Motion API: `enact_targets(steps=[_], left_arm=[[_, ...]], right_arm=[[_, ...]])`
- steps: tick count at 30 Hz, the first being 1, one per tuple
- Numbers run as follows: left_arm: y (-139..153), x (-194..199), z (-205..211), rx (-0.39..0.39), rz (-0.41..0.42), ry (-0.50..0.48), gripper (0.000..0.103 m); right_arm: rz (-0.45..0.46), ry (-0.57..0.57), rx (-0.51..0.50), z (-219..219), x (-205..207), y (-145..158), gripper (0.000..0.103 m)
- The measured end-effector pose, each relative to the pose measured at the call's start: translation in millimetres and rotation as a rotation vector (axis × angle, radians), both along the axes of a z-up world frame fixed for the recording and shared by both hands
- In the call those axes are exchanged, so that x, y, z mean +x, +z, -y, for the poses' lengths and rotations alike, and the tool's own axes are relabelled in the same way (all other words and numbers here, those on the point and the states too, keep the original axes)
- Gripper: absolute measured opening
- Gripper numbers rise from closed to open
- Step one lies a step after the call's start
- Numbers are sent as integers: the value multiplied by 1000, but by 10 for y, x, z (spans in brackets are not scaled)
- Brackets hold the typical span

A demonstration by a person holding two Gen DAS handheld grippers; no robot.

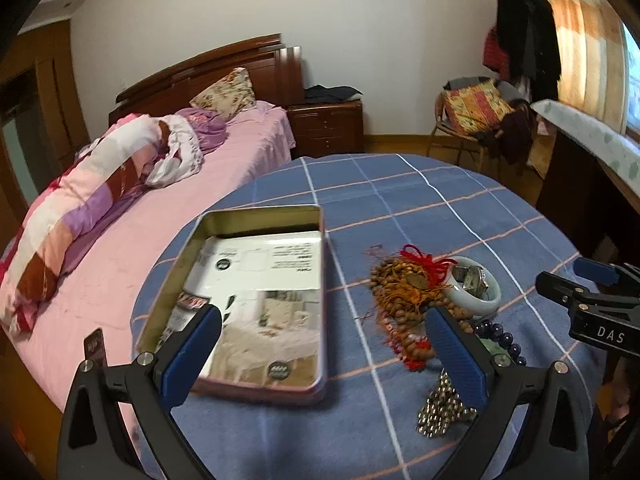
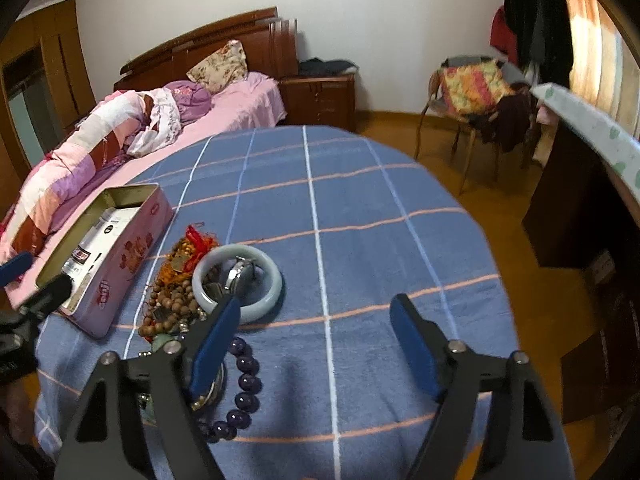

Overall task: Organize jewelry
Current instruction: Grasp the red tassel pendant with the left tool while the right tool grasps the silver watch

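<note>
An open pink tin box (image 1: 256,300) lined with printed paper lies on the blue checked tablecloth (image 1: 420,208); it also shows in the right wrist view (image 2: 116,268). Right of it is a jewelry pile: brown wooden beads with a red tassel (image 1: 404,284), a pale jade bangle (image 2: 240,280) with a watch (image 2: 240,274) inside, purple beads (image 2: 246,384) and a silver bead chain (image 1: 440,408). My left gripper (image 1: 324,352) is open, hovering over the box's near edge. My right gripper (image 2: 316,340) is open above the cloth, its left finger over the pile.
A bed with pink bedding (image 1: 120,208) lies left of the table. A wooden nightstand (image 1: 326,126), a chair piled with clothes (image 1: 480,120) and a dark desk (image 2: 580,200) stand behind and right. The table's round edge drops off to the floor (image 2: 460,152).
</note>
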State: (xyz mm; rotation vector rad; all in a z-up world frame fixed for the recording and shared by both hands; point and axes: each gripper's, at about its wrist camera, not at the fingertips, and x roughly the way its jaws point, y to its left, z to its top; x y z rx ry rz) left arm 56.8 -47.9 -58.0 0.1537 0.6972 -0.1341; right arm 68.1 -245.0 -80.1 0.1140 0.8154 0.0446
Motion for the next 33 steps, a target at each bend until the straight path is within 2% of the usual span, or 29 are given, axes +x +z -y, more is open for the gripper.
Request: enact_targets(steps=[2, 6, 8, 12, 15, 21, 22, 23, 24, 26, 29, 33], left_arm=[[-33, 94, 51, 12, -11, -4, 102], [-47, 250, 67, 17, -13, 16, 102], [-58, 331, 69, 14, -18, 27, 101], [-54, 494, 188, 6, -38, 8, 88], [-74, 630, 333, -24, -70, -23, 88], [-243, 871, 657, 1, -120, -70, 85], [-282, 906, 692, 2, -133, -75, 82], [-337, 955, 721, 8, -156, -81, 66], [-392, 1000, 740, 8, -184, -87, 38], [-466, 1062, 744, -28, -238, -107, 0], [-342, 1002, 685, -62, -209, -108, 0], [-7, 851, 564, -106, -143, -139, 0]], right_arm=[[-15, 21, 17, -14, 78, -35, 77], [-46, 68, 15, -67, 264, -128, 60], [-62, 74, 12, -50, 343, -176, 57], [-48, 86, -2, -35, 398, -118, 57], [-40, 52, -2, 67, 418, -114, 58], [-58, 39, -8, 183, 377, -213, 59], [-59, 40, -2, 193, 382, -213, 59], [-58, 41, 6, 210, 378, -217, 59], [-56, 42, 8, 215, 385, -211, 59], [-53, 46, 15, 217, 397, -202, 58], [-55, 55, 33, 232, 424, -208, 58], [-60, 62, 45, 223, 445, -222, 58]])
